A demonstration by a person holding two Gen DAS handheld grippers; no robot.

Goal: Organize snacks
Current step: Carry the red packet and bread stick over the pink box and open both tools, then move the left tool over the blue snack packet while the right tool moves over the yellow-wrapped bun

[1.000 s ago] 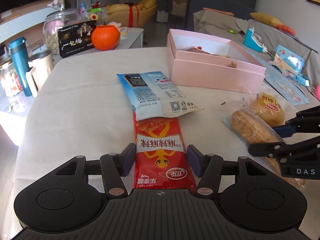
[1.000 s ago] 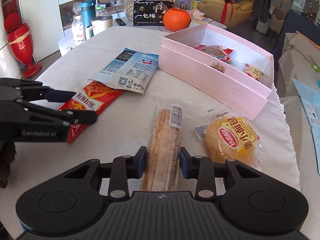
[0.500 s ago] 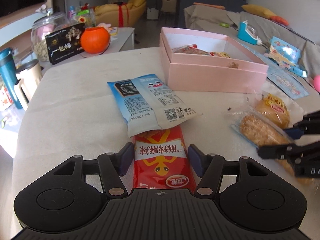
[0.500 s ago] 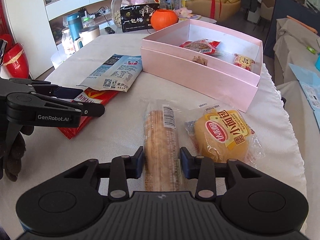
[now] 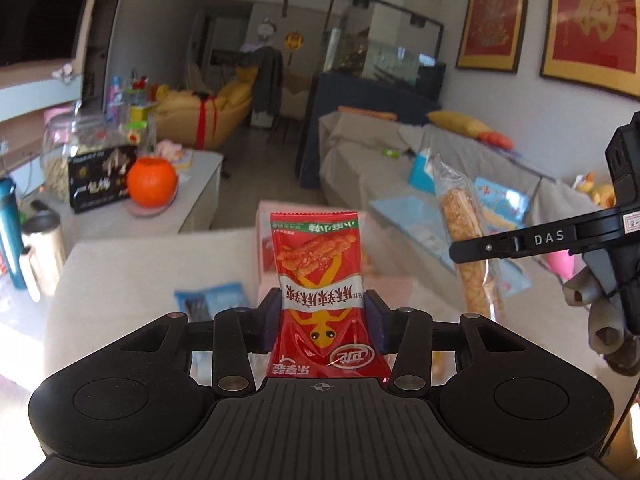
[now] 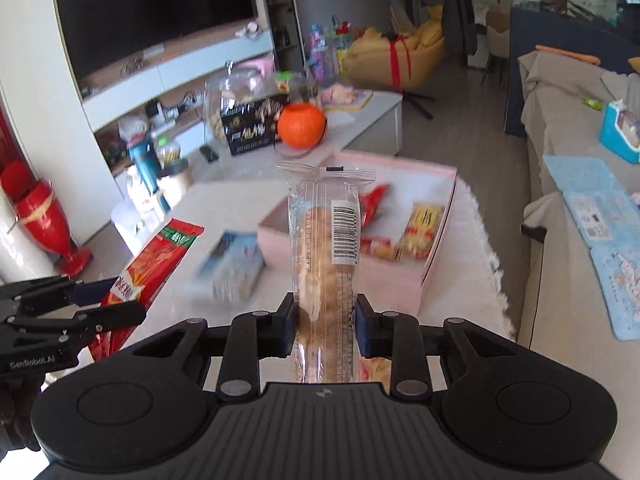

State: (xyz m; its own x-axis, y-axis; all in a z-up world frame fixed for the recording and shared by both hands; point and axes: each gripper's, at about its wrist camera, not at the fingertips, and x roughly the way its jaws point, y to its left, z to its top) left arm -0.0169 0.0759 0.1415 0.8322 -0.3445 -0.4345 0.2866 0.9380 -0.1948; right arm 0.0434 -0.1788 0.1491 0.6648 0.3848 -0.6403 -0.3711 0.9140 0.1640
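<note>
Your left tongs (image 5: 322, 316) have just been closing and now pinch the red snack packet (image 5: 318, 280), which stands upright in the air above the surface (image 5: 120, 280). Your right tongs (image 6: 324, 324) have also just been closing and clamp the clear wrapped pastry stick (image 6: 326, 248), held upright too. Below both, the pink box (image 6: 436, 240) sits toward the far edge of the surface with several snacks inside, and a blue packet (image 6: 234, 264) lies beside it.
</note>
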